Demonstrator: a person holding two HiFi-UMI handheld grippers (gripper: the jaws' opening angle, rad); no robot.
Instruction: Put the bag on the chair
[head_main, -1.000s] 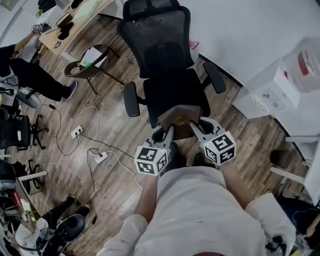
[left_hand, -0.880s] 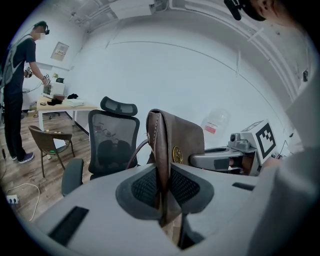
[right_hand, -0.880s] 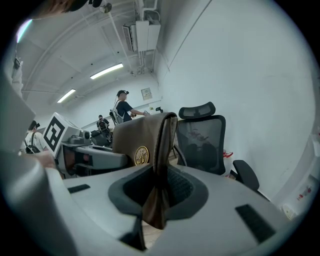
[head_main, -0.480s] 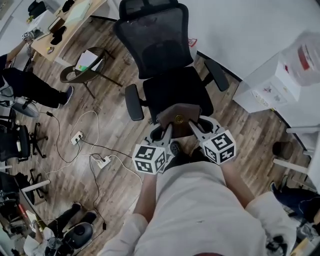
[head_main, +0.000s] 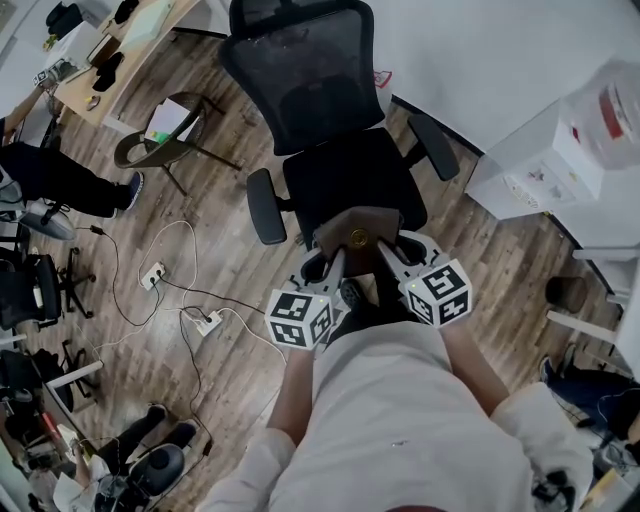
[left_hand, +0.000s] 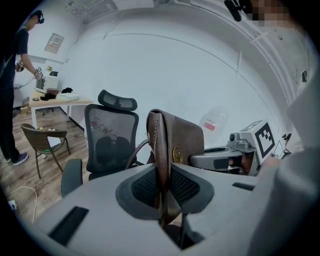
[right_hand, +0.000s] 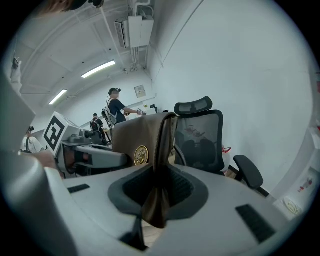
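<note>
Two grippers, one bag, so here's how it sits right now.

Head view: I've got the brown bag (head_main: 352, 232) pinched at both ends, left gripper (head_main: 328, 264) on one side and right gripper (head_main: 397, 256) on the other. It hangs between them just in front of the chair (head_main: 350, 175), right at the seat's front edge. I reckon holding both ends stops a floppy bag from folding up and lets me lower it flat onto the seat. As far as I can tell it's not resting on the seat yet.

Left gripper view: the jaws are nearly together, clamped on a thin edge of the bag. The bag stands upright out of the pads, with its gold emblem (left_hand: 177, 154) showing on the side. The chair is beyond the bag, seat towards me.

Right gripper view: same deal here, jaws only narrowly apart and squeezing the bag's other edge, with a bit of leather drooping below the pads. The chair is straight beyond the bag, and one armrest (right_hand: 248, 172) sticks out to the right of its seat.

My guess for next is to carry the bag forward over the chair's seat, lower it, then let go.
</note>
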